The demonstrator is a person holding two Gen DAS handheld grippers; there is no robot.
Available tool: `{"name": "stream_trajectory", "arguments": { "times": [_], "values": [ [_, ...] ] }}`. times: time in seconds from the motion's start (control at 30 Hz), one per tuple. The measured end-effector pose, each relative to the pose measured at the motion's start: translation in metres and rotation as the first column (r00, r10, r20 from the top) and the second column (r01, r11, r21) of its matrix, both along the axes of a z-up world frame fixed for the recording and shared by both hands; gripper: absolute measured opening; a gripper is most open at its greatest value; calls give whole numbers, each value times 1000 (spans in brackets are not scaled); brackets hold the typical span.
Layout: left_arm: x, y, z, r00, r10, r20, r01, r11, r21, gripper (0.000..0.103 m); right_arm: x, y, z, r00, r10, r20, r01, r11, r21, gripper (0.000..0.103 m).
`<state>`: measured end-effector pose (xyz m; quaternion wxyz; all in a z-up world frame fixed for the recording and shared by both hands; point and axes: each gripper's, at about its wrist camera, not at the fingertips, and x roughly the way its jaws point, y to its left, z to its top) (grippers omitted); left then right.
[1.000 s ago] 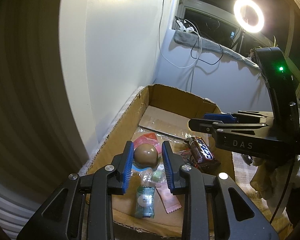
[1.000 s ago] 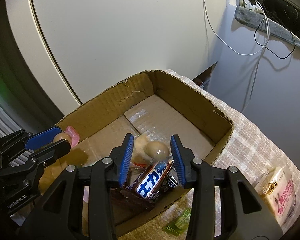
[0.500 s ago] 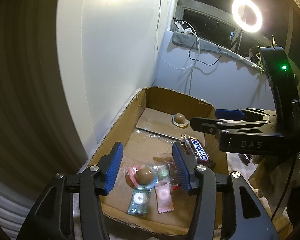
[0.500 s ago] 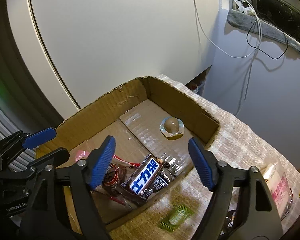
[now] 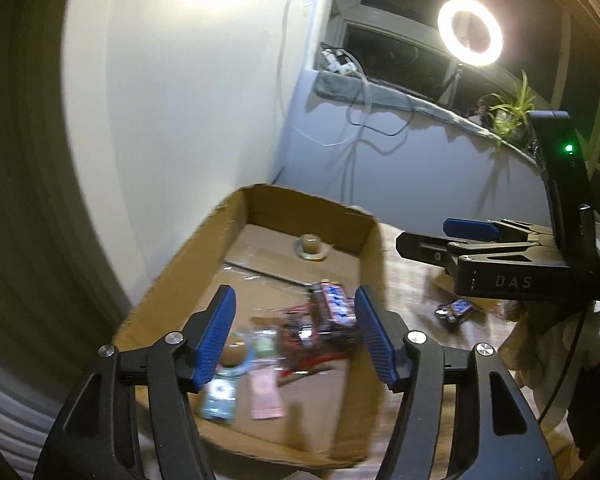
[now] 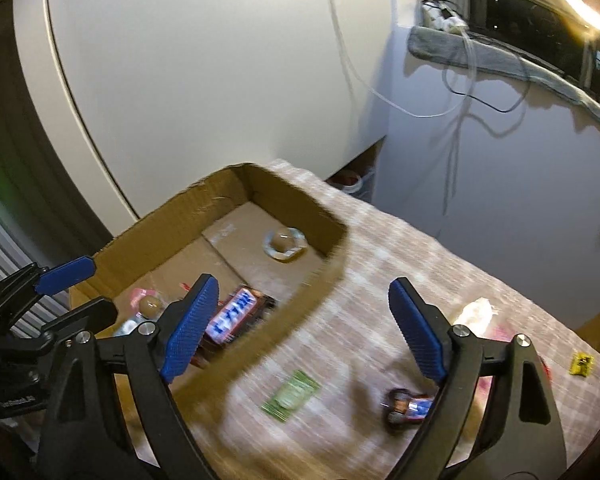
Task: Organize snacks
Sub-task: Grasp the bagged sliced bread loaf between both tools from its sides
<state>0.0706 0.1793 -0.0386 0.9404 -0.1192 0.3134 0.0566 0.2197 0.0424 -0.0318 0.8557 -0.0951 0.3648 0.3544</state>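
Lettering "DAS" shows white on the side of your right gripper (image 5: 470,236) in the left wrist view; the blue-and-white print on the chocolate bar (image 6: 236,314) is too blurred to read here. That bar lies in the box (image 6: 220,196) near its right wall, loose among other wrappers. A second ago your right pads were clamped on it; now the right jaws are opening, stand wide apart, and hold nothing, with the box's right wall and the cloth (image 6: 400,256) below them.

Your left gripper (image 5: 296,340) is also opening, with nothing pressed between its pads. The brown ball candy (image 5: 236,354) it pinched a second ago now rests on the box floor near the front left corner, beside a teal packet (image 5: 218,398) and a pink sachet (image 5: 265,394).

Another brown candy in a clear cup (image 6: 283,242) sits by the box's far wall; it was not there a second ago.

On the cloth outside the box lie a green packet (image 6: 291,395), a small dark bar (image 6: 406,410) and a yellow sweet (image 6: 583,363) near the right edge.
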Motion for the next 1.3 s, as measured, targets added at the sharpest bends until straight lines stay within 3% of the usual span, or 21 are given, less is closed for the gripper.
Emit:
{"name": "stream_trajectory", "arguments": {
  "times": [0.17, 0.63, 1.0, 1.3],
  "values": [
    [8, -28, 4, 999, -54, 5, 54, 999, -9, 69, 18, -43, 2, 998, -55, -28, 55, 998, 16, 94],
    [49, -100, -13, 981, -188, -40, 184, 979, -83, 69, 84, -136, -25, 967, -100, -234, 120, 990, 72, 94],
    [88, -131, -35, 960, -265, -86, 244, 949, -198, 69, 118, -156, -68, 920, -33, -390, 93, 986, 136, 94],
    [118, -143, -50, 946, -294, -136, 249, 929, -275, 70, 120, -155, -79, 905, 28, -424, 51, 984, 173, 94]
  ]
}}
